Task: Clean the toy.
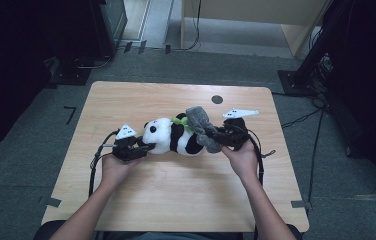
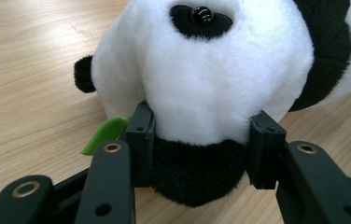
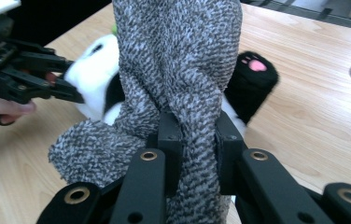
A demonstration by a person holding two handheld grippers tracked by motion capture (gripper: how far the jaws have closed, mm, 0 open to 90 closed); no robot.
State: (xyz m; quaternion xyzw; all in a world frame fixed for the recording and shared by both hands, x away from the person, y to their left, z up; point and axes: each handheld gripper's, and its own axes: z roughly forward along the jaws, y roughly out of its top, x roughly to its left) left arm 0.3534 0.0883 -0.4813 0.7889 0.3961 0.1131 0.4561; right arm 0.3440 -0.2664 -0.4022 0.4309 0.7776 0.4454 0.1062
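Note:
A black and white plush panda (image 1: pixel 172 135) lies on its side in the middle of the wooden table (image 1: pixel 176 200). My left gripper (image 1: pixel 143 149) is shut on the panda's head (image 2: pixel 201 84), its pads pressed into the plush at both sides. A green felt leaf (image 2: pixel 102 134) pokes out beside the left pad. My right gripper (image 1: pixel 221 136) is shut on a grey knitted cloth (image 1: pixel 202 127), which drapes over the panda's body. In the right gripper view the cloth (image 3: pixel 183 70) rises between the jaws, with a black paw with a pink pad (image 3: pixel 255 77) behind it.
A round hole (image 1: pixel 217 99) is set in the table near the far edge. Cables (image 1: pixel 96 160) trail from both grippers over the table. Dark stands and equipment line the floor at both sides, with a wooden cabinet (image 1: pixel 256 20) beyond.

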